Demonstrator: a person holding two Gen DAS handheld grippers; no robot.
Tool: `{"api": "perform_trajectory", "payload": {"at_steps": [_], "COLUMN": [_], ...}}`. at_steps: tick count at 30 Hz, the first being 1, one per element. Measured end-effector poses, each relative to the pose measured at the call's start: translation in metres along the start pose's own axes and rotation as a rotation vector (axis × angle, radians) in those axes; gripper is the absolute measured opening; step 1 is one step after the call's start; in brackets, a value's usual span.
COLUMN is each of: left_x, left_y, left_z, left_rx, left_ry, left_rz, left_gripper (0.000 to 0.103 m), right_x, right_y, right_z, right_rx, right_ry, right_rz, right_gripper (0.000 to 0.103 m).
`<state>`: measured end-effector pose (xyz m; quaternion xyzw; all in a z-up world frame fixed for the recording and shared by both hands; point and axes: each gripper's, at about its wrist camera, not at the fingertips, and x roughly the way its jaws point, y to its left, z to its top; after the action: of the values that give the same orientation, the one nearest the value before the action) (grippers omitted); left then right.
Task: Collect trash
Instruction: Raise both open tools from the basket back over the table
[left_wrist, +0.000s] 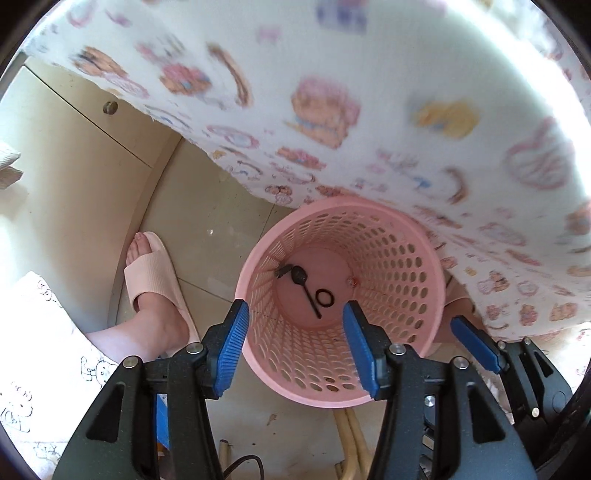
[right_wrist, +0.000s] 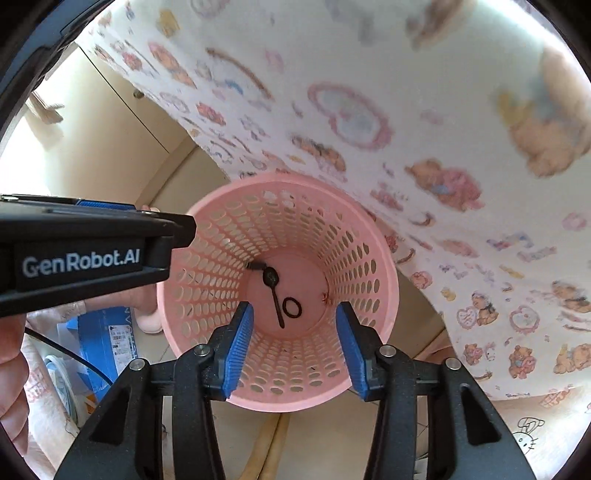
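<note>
2 tongs (left_wrist: 293, 328) (right_wrist: 293, 330) gape wide — pink basket (left_wrist: 417, 236) on tiled floor (left_wrist: 207, 236), printed cloth (left_wrist: 369, 92) overhanging.

Left gripper (left_wrist: 293, 349) gapes over pink basket (left_wrist: 413, 291) — black spoon (left_wrist: 304, 286), ring (left_wrist: 324, 297) inside.

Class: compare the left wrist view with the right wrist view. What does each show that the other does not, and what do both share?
Only the left wrist view shows a foot in a beige slipper. Only the right wrist view shows a blue box on the floor. Both show the pink basket, holding a black spoon and a black ring, the patterned cloth, and both open, empty grippers: left gripper, right gripper.
</note>
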<state>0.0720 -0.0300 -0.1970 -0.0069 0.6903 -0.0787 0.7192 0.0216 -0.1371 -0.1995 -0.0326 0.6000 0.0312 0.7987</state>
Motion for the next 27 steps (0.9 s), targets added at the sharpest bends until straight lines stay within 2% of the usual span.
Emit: {"api": "perform_trajectory", "payload": {"at_steps": [3,8,13,16,22,27], "left_x": [-0.018,-0.05,-0.081,-0.102,-0.151,-0.196], "left_y": [0.002,0.003,0.01,0.009,0.008,0.001], "left_z": [0.0,-0.004,-0.007,-0.009,0.003,0.029], "left_rx": [-0.007,0.002,-0.005,0.014,0.016,0.048], "left_ry": [-0.044,-0.152,-0.227,-0.301,-0.403,-0.475], "left_rz": [-0.014,0.016,-0.04,-0.004,0.006,0.014], "left_gripper": [0.052,0.053,0.056,0.058,0.071,0.077], "right_x": [-0.019,-0.048,-0.079,-0.102,-0.146,-0.196], "right_y": [0.002,0.005,0.01,0.012,-0.002,-0.022], "right_z": [0.003,0.006,0.009,0.007,0.009,0.024], "right_rx": [-0.015,-0.01,-0.034,-0.056,-0.008,-0.012], "right_ry": [-0.059,-0.139,-0.228,-0.304,-0.39,-0.529], "right_rz": [0.003,0.02,0.031,0.021,0.023,-0.013], "right_gripper": [0.049,0.053,0.053,0.053,0.053,0.054]}}
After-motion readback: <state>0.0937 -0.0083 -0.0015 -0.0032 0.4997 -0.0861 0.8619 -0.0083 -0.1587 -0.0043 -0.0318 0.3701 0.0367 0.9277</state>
